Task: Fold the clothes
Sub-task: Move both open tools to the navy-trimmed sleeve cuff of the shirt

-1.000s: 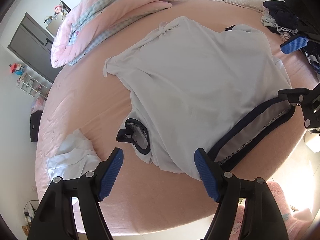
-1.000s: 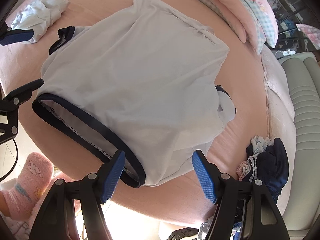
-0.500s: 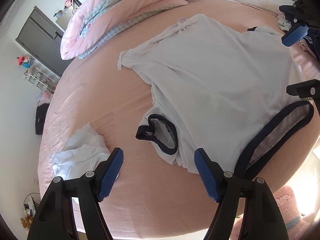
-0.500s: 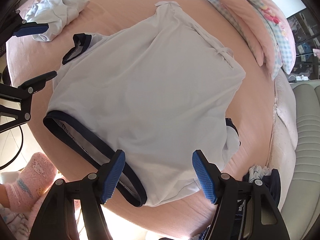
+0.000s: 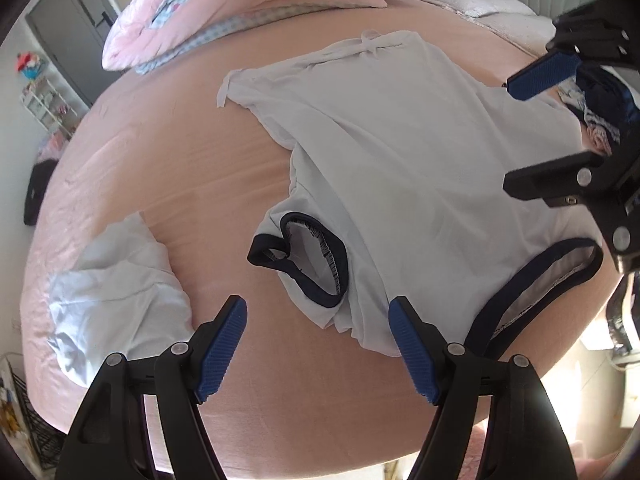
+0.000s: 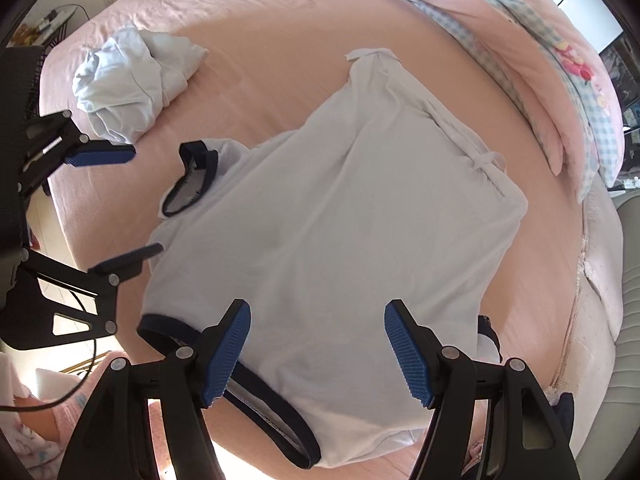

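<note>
**Both tongs hang open above a white shirt spread on a pink bed**

The left gripper points down at the near edge of the bed, its blue-padded jaws apart with nothing between them. The white shirt lies just beyond it: a dark-trimmed sleeve sits a little past the gap between the jaws, and the shirt's crumpled corner lies beside the right-hand pad. The pads touch no cloth.

The right gripper hovers over the same shirt, jaws likewise apart and empty. Through its gap shows the plain white body of the shirt, with the dark-trimmed opening curving under the left-hand pad and out toward the bed's edge. In each wrist view the other gripper shows at the side, open as well.

The shirt is spread mostly flat, with some folds and a narrow tie at its far end. A second white garment lies crumpled apart from it on the left part of the bed. A small heap of dark and patterned clothes sits past the shirt's right side.

No containers are visible. The surface is a pink bed sheet; a pink quilt with checked lining is bunched along the far side. A grey cabinet stands against the wall, and pale upholstery borders the bed on the right.
</note>
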Demonstrator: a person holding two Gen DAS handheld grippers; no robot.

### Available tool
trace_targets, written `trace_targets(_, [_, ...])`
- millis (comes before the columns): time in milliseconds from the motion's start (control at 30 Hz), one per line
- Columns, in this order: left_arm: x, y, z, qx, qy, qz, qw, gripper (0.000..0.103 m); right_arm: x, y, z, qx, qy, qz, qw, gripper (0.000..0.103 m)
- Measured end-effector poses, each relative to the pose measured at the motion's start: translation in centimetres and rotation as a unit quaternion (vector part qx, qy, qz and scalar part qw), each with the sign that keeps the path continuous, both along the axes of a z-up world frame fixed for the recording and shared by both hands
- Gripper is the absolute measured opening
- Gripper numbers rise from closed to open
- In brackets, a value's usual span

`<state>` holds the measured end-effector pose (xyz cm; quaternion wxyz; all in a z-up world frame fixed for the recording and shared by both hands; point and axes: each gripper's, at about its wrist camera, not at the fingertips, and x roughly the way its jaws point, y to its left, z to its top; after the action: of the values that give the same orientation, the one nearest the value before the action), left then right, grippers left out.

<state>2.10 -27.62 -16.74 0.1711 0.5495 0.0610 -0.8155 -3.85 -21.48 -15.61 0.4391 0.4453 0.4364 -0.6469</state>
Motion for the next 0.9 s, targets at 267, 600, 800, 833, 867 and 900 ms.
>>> trace_targets(267, [0.6, -4.2, -1.1, 0.13, 0.01, 0.079, 0.9883, 0.072, 1.6, -3.1, -1.5, 0.021, -0.029, 0.07, 0.997, 0.069])
trace_targets(600, [0.4, -5.3, -1.9, 0.171, 0.018, 0.105, 0.9795, 0.072, -1.1, -7.2, -2.9, 0.021, -0.119, 0.051, 0.991, 0.069])
trace_targets(800, [0.4, -6.1, -1.8, 0.162, 0.027, 0.135, 0.9773, 0.072, -1.3, -9.2, -3.1, 0.001, -0.14, 0.075, 0.987, 0.069])
trace_targets(833, [0.5, -6.3, -1.9, 0.155, 0.025, 0.139, 0.9778, 0.072, -1.1, -9.6, -3.2, 0.0, -0.136, 0.085, 0.987, 0.069])
trace_targets(867, [0.7, -6.5, -2.1, 0.147, 0.023, 0.143, 0.9784, 0.072, -0.8, -10.0, -3.3, -0.001, -0.132, 0.094, 0.987, 0.069])
trace_targets(900, [0.7, -6.6, -2.2, 0.151, 0.021, 0.148, 0.9773, 0.072, -0.6, -10.4, -3.5, -0.002, -0.129, 0.101, 0.987, 0.069])
